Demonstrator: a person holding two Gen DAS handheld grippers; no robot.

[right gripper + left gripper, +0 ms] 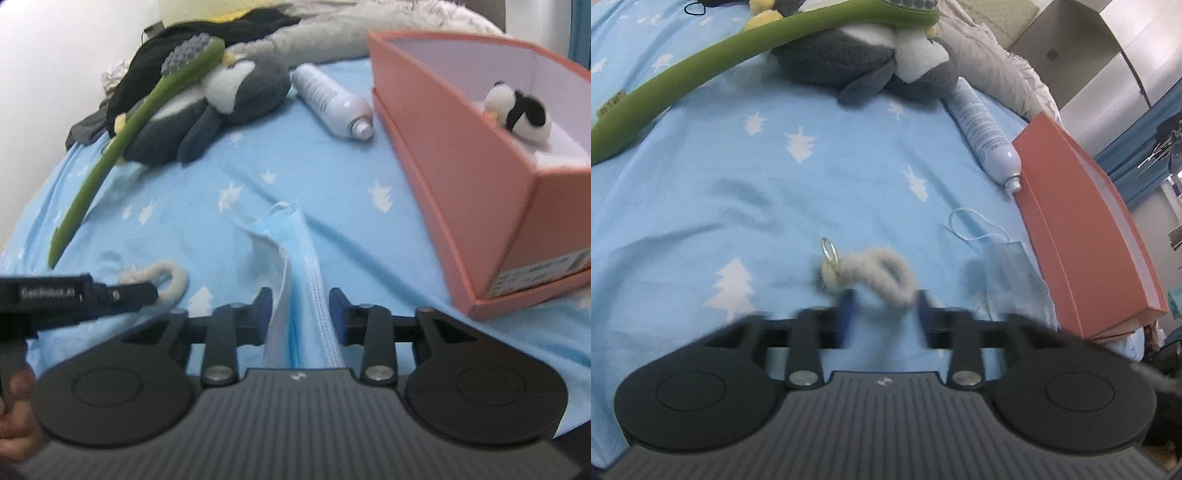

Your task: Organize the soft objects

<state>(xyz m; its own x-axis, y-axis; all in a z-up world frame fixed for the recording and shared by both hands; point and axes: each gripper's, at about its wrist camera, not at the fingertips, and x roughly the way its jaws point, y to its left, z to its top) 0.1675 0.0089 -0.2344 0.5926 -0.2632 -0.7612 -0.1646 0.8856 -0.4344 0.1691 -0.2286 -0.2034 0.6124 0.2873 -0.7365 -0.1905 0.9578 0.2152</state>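
Observation:
A fuzzy white keychain loop (875, 275) with a metal ring lies on the blue bedsheet. My left gripper (884, 308) is open, its blue fingers on either side of the loop's near end; it also shows in the right wrist view (147, 291) at the loop (168, 280). My right gripper (301, 306) is open around a blue face mask (295, 258) lying on the sheet; the mask also shows in the left wrist view (1008, 273). A pink open box (461, 177) at the right holds a small black-and-white plush (521, 110). A grey penguin plush (221, 99) lies at the back.
A long green plush toothbrush (129, 125) lies across the penguin. A white spray can (328, 99) lies between the penguin and the box. Dark clothing (184, 40) and a grey blanket are piled at the back. A white wall runs along the left.

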